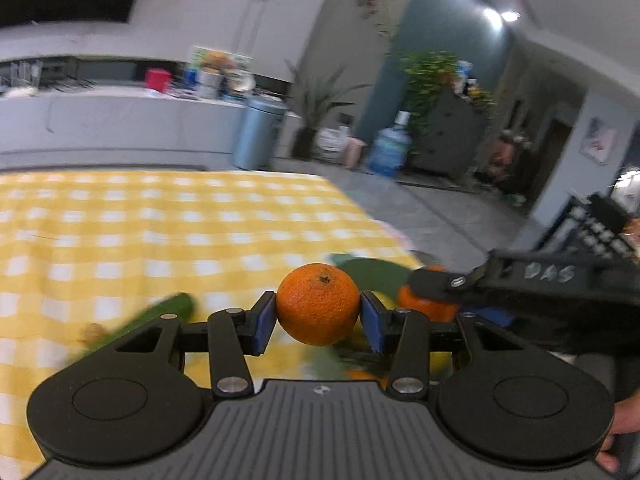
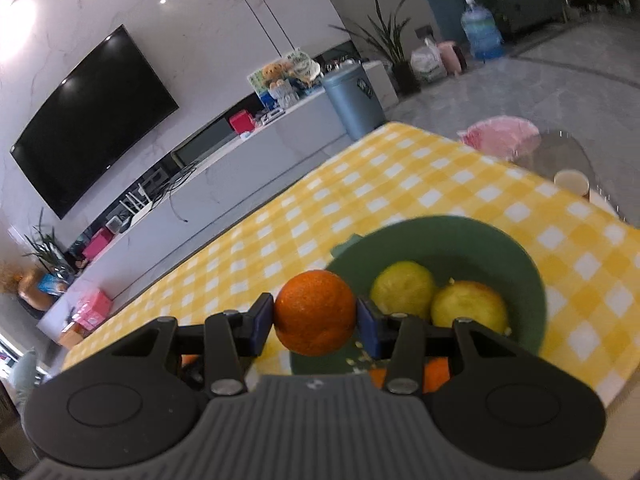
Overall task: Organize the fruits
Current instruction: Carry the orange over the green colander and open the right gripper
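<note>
My left gripper [image 1: 319, 319] is shut on an orange [image 1: 318, 300], its blue pads pressing both sides, held above the yellow checked tablecloth [image 1: 160, 232]. My right gripper [image 2: 314, 323] is shut on a second orange [image 2: 314, 308], just left of and above the near rim of a green bowl [image 2: 440, 236]. Two yellow lemons [image 2: 402, 288] [image 2: 468, 306] lie in the bowl. In the left wrist view the right gripper's finger [image 1: 434, 282] crosses its orange [image 1: 420, 306] at the right. Another orange piece [image 2: 436, 372] shows under the right gripper.
A blurred green cucumber [image 1: 160, 314] lies on the cloth to the left of the left gripper. At the table's far right are a pink bag [image 2: 500, 136] and a small cup [image 2: 572, 180]. The cloth's edge drops off to the floor on the right.
</note>
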{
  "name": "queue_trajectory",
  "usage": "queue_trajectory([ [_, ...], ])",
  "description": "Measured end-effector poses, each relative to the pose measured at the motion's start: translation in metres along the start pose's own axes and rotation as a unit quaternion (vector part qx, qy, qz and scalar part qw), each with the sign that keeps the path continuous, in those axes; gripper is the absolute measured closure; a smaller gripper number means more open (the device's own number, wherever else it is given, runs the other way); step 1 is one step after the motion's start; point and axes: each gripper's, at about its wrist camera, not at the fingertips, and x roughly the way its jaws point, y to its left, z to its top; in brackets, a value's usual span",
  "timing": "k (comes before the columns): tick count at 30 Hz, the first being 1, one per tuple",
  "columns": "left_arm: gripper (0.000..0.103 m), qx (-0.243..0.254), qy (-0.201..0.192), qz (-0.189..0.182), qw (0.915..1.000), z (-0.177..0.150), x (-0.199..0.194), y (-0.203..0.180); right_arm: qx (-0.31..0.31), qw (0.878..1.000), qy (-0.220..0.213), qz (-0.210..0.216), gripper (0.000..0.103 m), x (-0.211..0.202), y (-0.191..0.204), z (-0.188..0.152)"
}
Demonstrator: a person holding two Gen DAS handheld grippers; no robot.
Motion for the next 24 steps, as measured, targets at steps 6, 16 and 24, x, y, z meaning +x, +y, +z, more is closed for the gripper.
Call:
queue_trajectory([
  [6,0.052,-0.028,0.039,-0.089,0.9948,-0.009,0.017,-0.016,0.017,1.000,-0.005,-0.001,0.060,-0.021,-0.029,0.003],
  [16,0.052,-0.018,0.063,-0.050,0.9966,-0.015,0.055,-0.023,0.034,0.998,0.016,-0.044,0.060,-0.017,-0.055,-0.001],
  [24,0.051,-0.039,0.061,-0.023,0.9971,-0.012,0.063,-0.017,0.063,0.997,0.032,-0.028,0.060,-0.001,-0.062,-0.004],
])
